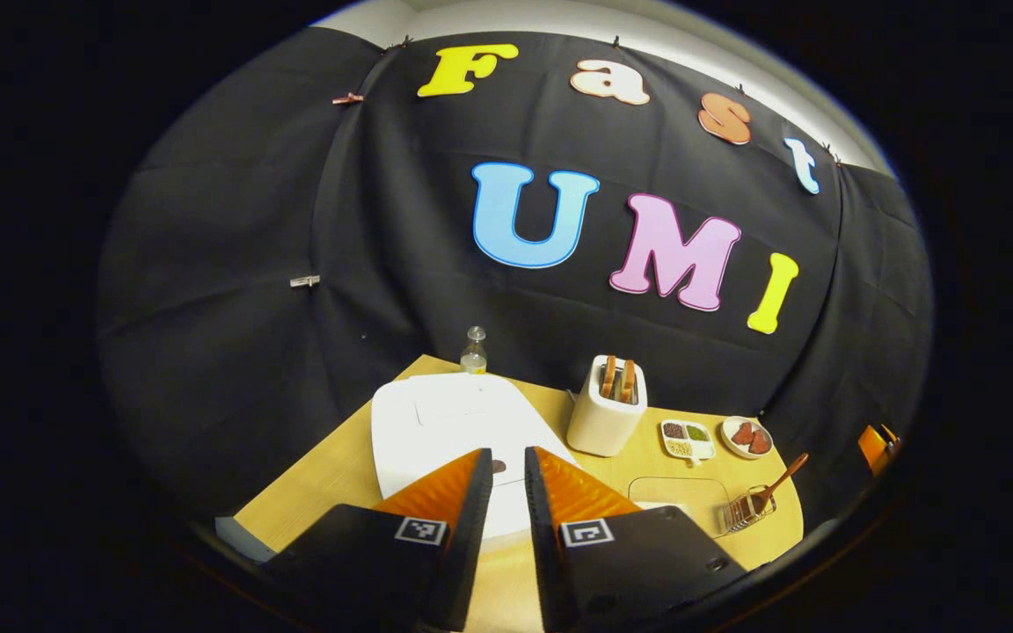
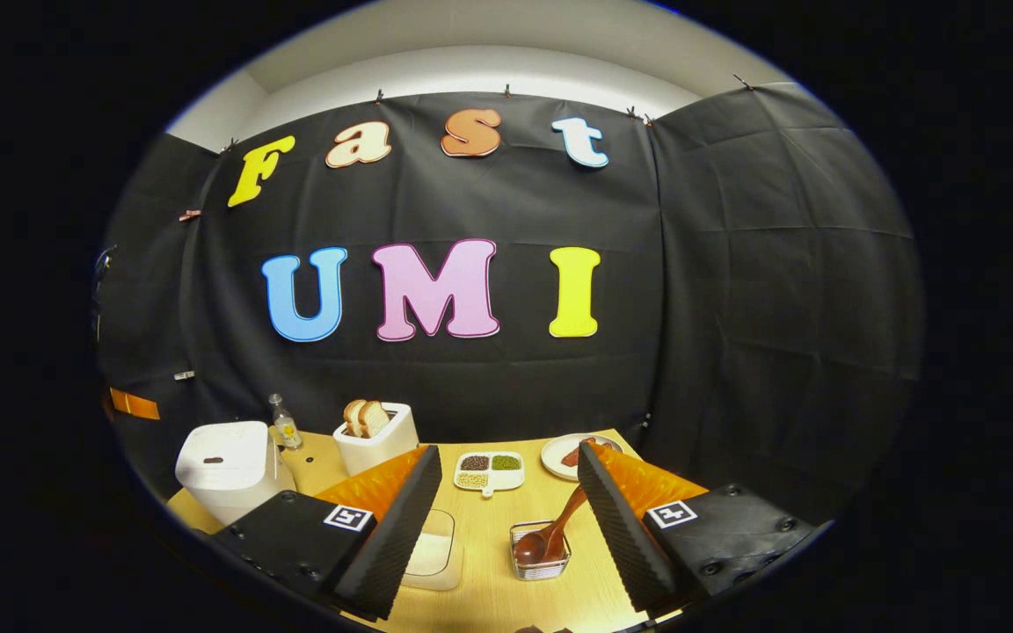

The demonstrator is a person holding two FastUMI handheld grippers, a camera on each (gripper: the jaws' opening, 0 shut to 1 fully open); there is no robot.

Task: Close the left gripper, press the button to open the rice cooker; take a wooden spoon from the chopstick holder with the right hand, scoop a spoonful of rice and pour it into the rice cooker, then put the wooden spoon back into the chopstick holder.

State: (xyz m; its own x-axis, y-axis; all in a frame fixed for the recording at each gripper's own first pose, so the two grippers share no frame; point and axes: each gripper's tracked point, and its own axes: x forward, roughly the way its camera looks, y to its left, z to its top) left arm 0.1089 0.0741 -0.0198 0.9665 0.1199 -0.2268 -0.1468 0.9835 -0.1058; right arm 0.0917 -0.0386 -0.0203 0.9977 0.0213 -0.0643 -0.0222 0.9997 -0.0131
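Observation:
The white rice cooker (image 1: 436, 422) sits shut right under my left gripper (image 1: 507, 455). Its fingers stand close together with only a thin gap and hold nothing. The cooker's small dark button (image 1: 499, 466) shows in that gap. In the right gripper view the cooker (image 2: 229, 466) stands at the left. The wooden spoon (image 2: 559, 527) rests bowl-down in the small clear chopstick holder (image 2: 542, 556), its handle leaning to the upper right. My right gripper (image 2: 508, 453) hangs open above and behind it, holding nothing. A clear box of rice (image 2: 432, 549) lies left of the holder.
A white toaster (image 2: 375, 444) with bread slices stands behind the rice box. A divided dish of beans (image 2: 489, 469) and a plate (image 2: 570, 453) lie at the back of the wooden table (image 2: 506, 589). A small bottle (image 2: 282, 422) stands beside the cooker.

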